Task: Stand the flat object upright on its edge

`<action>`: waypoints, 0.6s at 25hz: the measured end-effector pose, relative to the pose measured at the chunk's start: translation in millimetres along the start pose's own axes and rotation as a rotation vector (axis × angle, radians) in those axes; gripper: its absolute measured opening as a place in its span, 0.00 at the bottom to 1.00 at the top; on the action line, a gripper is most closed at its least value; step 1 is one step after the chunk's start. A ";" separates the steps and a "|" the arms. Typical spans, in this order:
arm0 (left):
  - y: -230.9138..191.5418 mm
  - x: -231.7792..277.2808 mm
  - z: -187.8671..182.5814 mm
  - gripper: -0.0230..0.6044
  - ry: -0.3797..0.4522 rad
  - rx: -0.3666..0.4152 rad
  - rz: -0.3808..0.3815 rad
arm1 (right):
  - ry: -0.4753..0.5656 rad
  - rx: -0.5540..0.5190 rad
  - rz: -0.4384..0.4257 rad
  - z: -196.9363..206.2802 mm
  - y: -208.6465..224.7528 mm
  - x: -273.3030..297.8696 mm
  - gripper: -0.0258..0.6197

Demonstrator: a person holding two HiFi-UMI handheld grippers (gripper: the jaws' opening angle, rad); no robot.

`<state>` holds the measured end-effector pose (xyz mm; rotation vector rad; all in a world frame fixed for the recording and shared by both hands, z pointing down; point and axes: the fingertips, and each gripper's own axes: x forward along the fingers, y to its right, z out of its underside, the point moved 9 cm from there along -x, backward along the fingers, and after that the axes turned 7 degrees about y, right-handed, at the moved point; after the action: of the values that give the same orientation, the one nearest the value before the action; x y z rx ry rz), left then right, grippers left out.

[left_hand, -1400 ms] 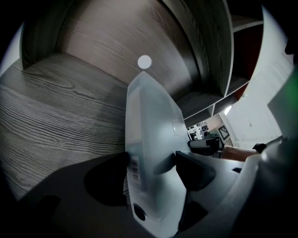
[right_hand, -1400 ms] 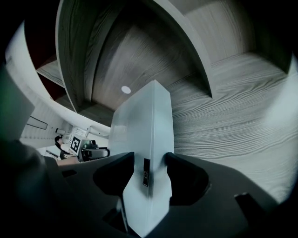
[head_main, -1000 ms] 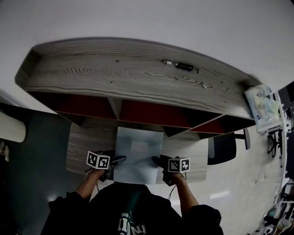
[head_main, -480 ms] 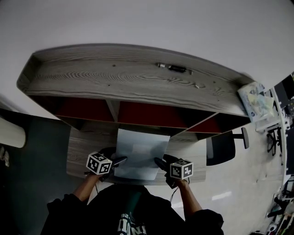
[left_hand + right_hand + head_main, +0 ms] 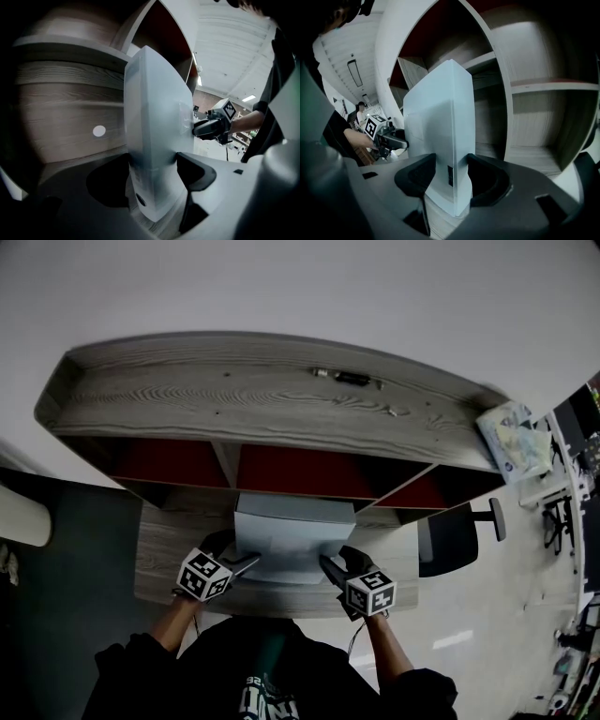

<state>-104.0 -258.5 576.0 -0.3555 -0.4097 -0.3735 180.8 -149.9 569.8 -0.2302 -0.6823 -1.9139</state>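
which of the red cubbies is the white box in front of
The middle cubby: the white box sits directly before it, while the left cubby and right cubby lie off to either side.

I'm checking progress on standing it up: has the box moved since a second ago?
Yes. The box has tipped up from flat on the desk, now covering less of it below the shelf.

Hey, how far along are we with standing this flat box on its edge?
Done: left tongs and right tongs clamp the flat pale-blue box by two sides. In hand: it is tipped steeply up over the grey wooden desk. Left: settle it on its edge and let go.
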 end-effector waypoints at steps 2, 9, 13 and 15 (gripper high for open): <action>0.2 1.0 -5.2 0.55 -0.004 0.060 -0.012 | 0.008 -0.063 0.017 -3.5 -0.7 -0.3 0.36; -2.0 8.7 -8.5 0.55 -0.024 0.180 -0.065 | 0.030 -0.181 0.052 -4.3 0.5 6.2 0.36; -4.3 11.0 0.3 0.55 0.004 0.206 -0.130 | 0.067 -0.286 0.079 -7.2 -1.8 15.5 0.36; -3.6 10.3 4.5 0.54 -0.007 0.205 -0.160 | 0.052 -0.315 0.079 -6.9 -1.2 21.3 0.36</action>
<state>-98.1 -262.6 585.4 -0.1241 -0.4801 -0.4819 171.4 -170.0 573.3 -0.3976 -0.3291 -1.9377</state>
